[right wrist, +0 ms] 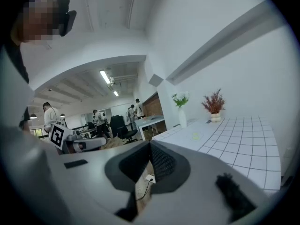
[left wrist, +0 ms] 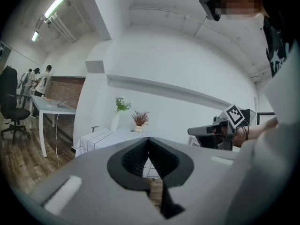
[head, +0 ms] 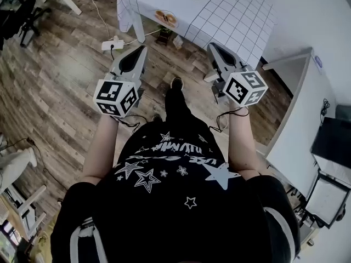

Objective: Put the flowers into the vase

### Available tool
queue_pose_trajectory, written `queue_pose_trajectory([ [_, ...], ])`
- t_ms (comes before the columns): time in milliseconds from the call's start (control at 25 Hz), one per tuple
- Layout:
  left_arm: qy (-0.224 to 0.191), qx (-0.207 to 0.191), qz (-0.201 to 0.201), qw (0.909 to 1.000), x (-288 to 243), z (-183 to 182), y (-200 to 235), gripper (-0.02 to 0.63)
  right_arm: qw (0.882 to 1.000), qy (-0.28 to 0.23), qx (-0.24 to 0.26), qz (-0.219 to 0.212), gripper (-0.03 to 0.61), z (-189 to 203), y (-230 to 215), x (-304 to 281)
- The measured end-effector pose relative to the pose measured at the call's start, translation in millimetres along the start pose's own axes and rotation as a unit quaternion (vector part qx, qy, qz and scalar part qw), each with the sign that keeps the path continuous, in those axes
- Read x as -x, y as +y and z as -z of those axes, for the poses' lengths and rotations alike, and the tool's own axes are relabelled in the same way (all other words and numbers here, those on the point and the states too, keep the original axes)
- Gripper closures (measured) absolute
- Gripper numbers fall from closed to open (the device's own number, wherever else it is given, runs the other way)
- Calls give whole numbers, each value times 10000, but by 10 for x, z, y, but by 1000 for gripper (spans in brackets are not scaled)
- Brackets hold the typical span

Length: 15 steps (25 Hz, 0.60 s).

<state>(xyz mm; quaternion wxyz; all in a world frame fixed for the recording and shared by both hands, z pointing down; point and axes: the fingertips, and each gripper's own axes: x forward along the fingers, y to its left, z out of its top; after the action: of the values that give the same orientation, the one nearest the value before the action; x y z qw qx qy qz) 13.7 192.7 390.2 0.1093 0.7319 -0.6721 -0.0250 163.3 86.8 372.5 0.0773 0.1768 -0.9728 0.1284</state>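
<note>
The left hand-held gripper [head: 142, 49] and right hand-held gripper [head: 211, 46] were closed and empty. A slim white vase [right wrist: 182, 118] stood ahead of them on a white checked-cloth desk [head: 230, 15].

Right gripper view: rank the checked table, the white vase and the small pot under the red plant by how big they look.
1. checked table, by far the largest, and nearest the camera.
2. white vase, tall and slim.
3. small pot, squat and shorter; these two stand side by side far off and are close in size.
</note>
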Motion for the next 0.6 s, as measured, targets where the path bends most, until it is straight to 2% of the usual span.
queue_pose_trajectory([
  [360,-180,77,39,9998,262,-14,-187,604,9998,-53,51,185,566,63,247,505],
  [600,-130,176,-184,9996,427,113,-247,606,9997,-68,198,87,566,33,338,669],
])
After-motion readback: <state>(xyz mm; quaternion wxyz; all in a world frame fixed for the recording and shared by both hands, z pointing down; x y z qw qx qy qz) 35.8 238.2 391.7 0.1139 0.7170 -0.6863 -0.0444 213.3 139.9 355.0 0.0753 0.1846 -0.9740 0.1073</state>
